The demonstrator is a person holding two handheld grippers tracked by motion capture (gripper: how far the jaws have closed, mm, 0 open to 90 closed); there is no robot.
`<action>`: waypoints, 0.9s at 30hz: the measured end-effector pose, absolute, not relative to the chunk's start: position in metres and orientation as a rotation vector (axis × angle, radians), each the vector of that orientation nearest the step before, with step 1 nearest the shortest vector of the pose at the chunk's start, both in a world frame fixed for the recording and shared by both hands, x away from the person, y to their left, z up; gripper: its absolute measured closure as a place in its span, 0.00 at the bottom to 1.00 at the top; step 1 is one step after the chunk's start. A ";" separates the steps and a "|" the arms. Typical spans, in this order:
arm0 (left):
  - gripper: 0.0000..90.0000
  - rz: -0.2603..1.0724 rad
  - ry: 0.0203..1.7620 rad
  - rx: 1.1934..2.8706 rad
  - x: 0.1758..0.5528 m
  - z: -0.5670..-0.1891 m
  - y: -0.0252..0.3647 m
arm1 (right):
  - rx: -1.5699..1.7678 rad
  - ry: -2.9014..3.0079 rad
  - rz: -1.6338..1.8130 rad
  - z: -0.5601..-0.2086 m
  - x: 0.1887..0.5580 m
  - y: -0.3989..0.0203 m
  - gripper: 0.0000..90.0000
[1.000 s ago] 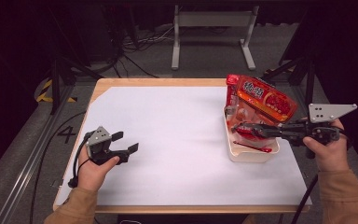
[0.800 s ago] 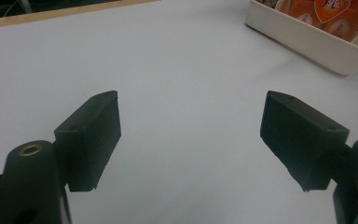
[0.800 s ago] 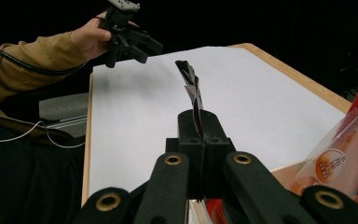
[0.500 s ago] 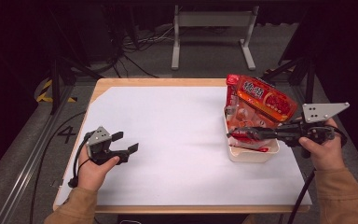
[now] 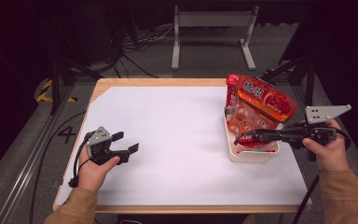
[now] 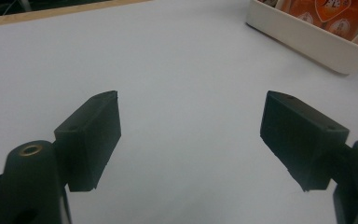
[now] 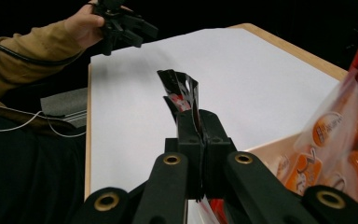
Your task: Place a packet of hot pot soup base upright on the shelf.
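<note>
Packet (image 7: 179, 91), a small red-and-dark one, is pinched by its edge in your right hand-held gripper (image 7: 196, 122), whose jaws are closed tight on it; in the high view the packet (image 5: 249, 138) hangs just over the near part of the white bin (image 5: 249, 156) at the right side of the worktop (image 5: 177, 140). The step in hand looks like taking this packet out of the bin, so hold the pinch firm and lift straight up until the packet's free end is above the rim before you carry it sideways; a thin foil edge can slip if you drag it against the wall.

Your left hand-held gripper (image 5: 121, 145) rests low at the near left of the worktop with its jaws wide apart and nothing between them (image 6: 191, 135). Keep it parked there, or bring it in only if the packet needs a second grip.

Farther back, the big orange bag (image 5: 265, 98) leans out over the far rim of the bin, with a clear bag of orange sweets (image 5: 242, 119) under it. Move away from them as you lift, so the packet does not catch on the plastic and tip the leaning bag.

Beyond the worktop there are cables (image 5: 135, 51) on the floor and a metal stand (image 5: 212, 21).
</note>
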State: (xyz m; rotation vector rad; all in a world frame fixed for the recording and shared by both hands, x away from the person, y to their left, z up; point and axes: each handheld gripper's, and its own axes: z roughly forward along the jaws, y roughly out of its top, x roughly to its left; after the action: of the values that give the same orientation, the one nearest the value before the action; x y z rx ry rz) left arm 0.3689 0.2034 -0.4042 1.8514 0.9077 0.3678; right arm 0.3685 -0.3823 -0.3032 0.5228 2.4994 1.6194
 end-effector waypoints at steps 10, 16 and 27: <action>0.24 0.364 0.911 1.850 0.369 -0.404 0.204 | 0.680 2.453 1.486 -0.317 0.371 -0.380 0.91; 0.24 0.361 0.911 1.851 0.369 -0.404 0.204 | 0.705 2.421 1.460 -0.314 0.369 -0.376 0.82; 0.23 0.364 0.909 1.852 0.368 -0.402 0.204 | 0.773 2.310 1.466 -0.309 0.360 -0.365 0.57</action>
State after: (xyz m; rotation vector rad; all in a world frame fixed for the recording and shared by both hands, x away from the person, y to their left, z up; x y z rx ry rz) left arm 0.3676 0.2039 -0.4025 1.8523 0.9091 0.3636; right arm 0.3604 -0.3646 -0.3085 0.7729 2.3104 1.4664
